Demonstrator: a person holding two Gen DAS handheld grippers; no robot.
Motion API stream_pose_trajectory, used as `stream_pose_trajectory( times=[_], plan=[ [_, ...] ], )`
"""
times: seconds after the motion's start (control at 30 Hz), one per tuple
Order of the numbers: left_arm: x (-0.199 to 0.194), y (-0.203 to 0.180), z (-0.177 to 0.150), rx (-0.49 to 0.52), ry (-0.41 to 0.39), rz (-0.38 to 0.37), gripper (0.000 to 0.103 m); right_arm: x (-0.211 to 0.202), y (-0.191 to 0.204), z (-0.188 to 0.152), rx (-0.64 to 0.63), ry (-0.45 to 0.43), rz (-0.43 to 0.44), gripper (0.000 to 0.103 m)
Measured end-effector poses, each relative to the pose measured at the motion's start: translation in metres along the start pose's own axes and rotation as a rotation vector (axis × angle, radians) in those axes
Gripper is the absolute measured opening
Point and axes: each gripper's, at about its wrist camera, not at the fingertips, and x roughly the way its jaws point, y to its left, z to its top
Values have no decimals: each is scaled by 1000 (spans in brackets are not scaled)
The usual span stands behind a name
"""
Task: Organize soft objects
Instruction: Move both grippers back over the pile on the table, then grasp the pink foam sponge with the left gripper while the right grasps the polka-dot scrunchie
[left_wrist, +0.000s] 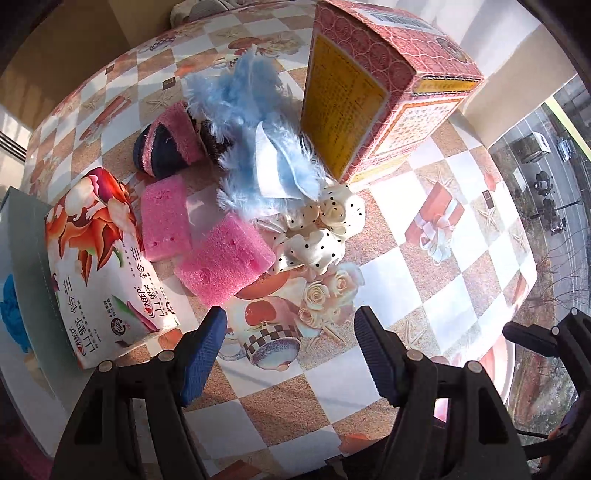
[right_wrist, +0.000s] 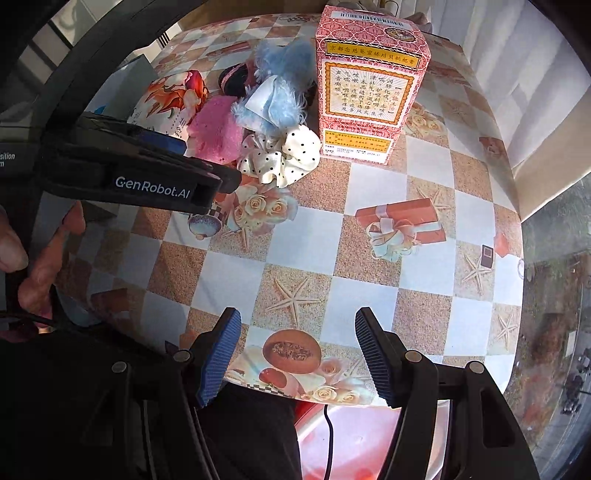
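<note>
Both tools (left_wrist: 290, 354) (right_wrist: 297, 356) spread, empty; two pink sponges (left_wrist: 221, 262), one scrunchie (left_wrist: 317, 236).

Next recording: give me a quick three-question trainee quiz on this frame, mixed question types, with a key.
1. True or false: the left gripper is clamped on a pink sponge.
2. Which item lies nearest the base of the tall red box?
A. the polka-dot scrunchie
B. the tissue pack
C. the dark slipper
3. Fill in: the fluffy toy with the white tag is light ____.

Key:
1. False; both it and the right gripper hang open over the tablecloth, holding nothing.
2. A
3. blue
</note>
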Motion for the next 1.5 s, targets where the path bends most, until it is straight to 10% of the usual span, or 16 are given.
stream_pose_trajectory(
  times=[0.27, 0.53, 0.8, 1.0, 1.03, 1.07, 1.5],
  plan=[
    [14, 52, -13, -251, 61, -97, 75, 9, -2, -5, -15, 10, 12, 66],
    [10, 56, 13, -251, 5, -97, 79, 10, -2, -15, 0, 9, 24, 66],
    [30, 21, 52, 80, 32, 119, 80, 9, -13, -24, 45, 8, 25, 66],
    [55, -2, 48, 276, 104, 122, 81, 5, -13, -25, 47, 0, 23, 66],
    [60, -1, 48, 269, 121, 100, 78, 5, -13, -25, 43, -1, 22, 66],
    [63, 1, 47, 255, 138, 84, 53, 4, -13, -24, 40, -1, 22, 66],
    [39, 30, -34, -16, 168, -97, 56, 14, -3, 16, 1, -32, 75, 66]
  ],
)
